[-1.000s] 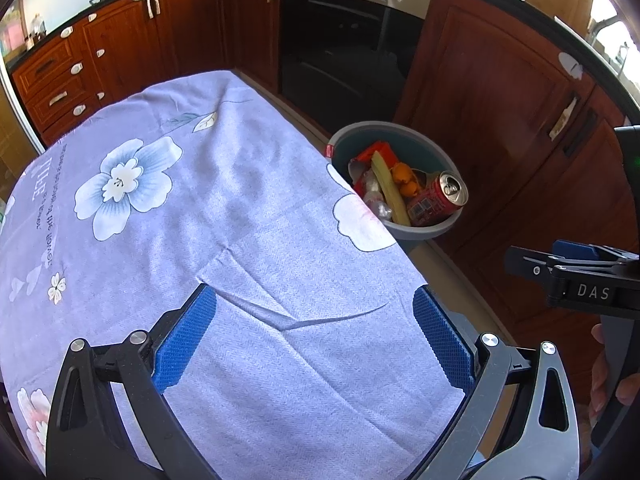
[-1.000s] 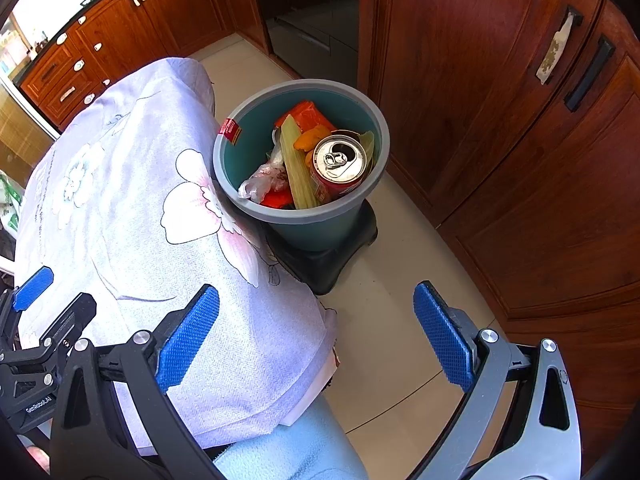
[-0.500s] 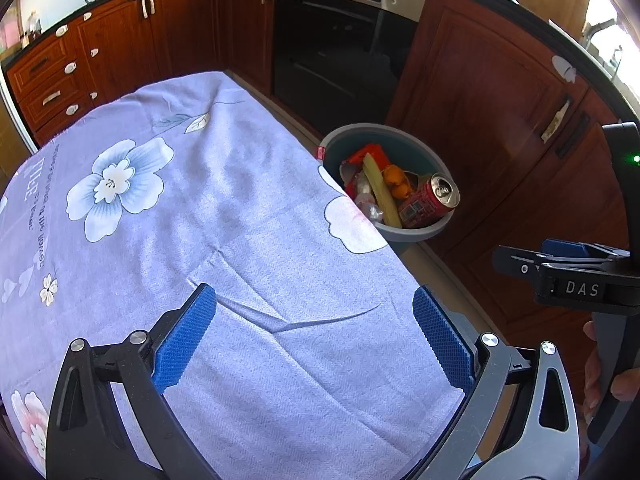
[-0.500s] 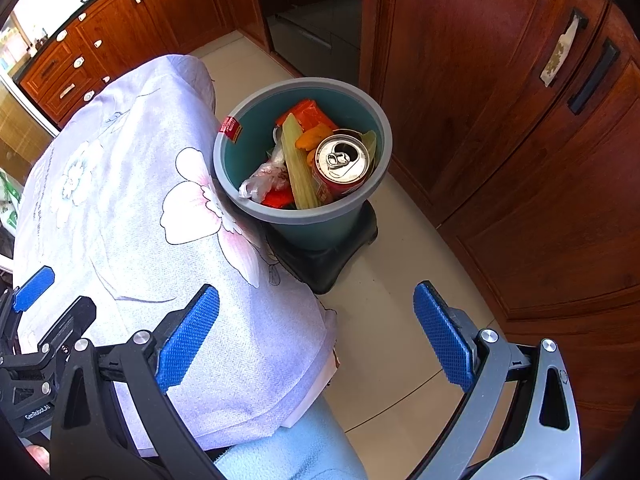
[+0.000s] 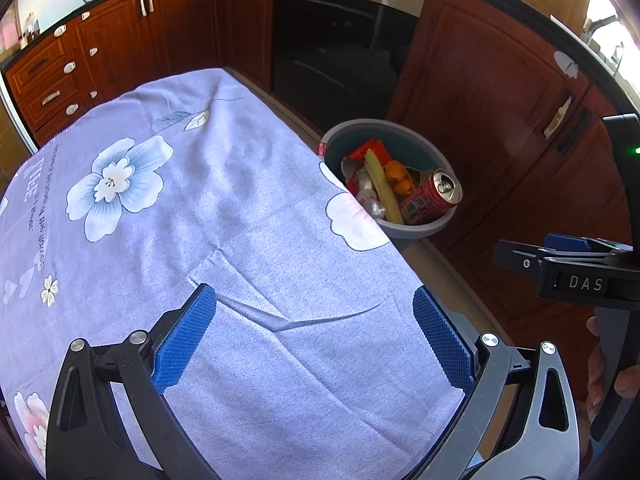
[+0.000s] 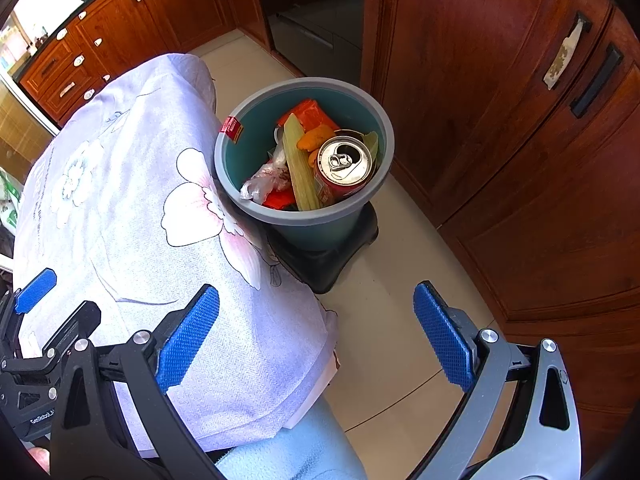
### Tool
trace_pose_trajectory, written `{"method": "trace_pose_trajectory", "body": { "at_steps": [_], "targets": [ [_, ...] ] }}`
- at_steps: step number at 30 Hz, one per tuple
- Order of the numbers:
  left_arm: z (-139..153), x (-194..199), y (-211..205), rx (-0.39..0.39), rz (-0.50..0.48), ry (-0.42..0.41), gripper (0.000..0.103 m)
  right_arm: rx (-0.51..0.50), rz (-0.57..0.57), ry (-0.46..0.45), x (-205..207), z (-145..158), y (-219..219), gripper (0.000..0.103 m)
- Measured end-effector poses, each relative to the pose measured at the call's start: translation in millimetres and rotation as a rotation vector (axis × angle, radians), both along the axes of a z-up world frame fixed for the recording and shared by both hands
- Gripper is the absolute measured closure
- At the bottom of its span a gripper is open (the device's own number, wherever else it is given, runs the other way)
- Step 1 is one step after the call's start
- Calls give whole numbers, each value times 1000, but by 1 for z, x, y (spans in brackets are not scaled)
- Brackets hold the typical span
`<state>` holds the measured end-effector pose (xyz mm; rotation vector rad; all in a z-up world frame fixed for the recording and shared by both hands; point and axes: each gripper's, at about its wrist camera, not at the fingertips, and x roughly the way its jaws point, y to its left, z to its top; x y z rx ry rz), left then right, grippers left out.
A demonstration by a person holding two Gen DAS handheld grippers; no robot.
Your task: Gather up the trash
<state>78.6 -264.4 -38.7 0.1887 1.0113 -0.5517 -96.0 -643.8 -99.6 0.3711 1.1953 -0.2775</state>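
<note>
A grey-rimmed teal bin (image 5: 416, 229) (image 6: 304, 222) stands on the floor at the table's far right corner. It holds a red drink can (image 5: 430, 198) (image 6: 344, 168), a yellow-green stalk (image 6: 300, 168), orange peel and wrappers. My left gripper (image 5: 316, 336) hovers open over the flowered tablecloth (image 5: 180, 220), nothing between its blue pads. My right gripper (image 6: 316, 332) is open and empty too, above the table's near corner and the floor, short of the bin. It also shows at the right edge of the left wrist view, a hand on its handle.
Dark wooden cabinets (image 6: 520, 120) run close behind and right of the bin, an oven (image 5: 344, 40) at the back. The bin rests on a black stool base (image 6: 332, 264). Beige floor tiles (image 6: 400, 320) lie between table and cabinets. A light blue sleeve (image 6: 288, 448) sits at the bottom.
The left gripper has drawn back slightly, so the bin and cloth sit a little lower-left in its view. The right gripper has stayed nearly still. Both remain open.
</note>
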Motion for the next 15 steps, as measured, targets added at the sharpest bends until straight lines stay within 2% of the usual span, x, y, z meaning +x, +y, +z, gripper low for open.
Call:
{"method": "trace_pose_trajectory", "body": {
  "at_steps": [15],
  "targets": [
    [-3,0,-1,12,-7,10,4,0,2,14,4,-4,0,9]
  ]
}}
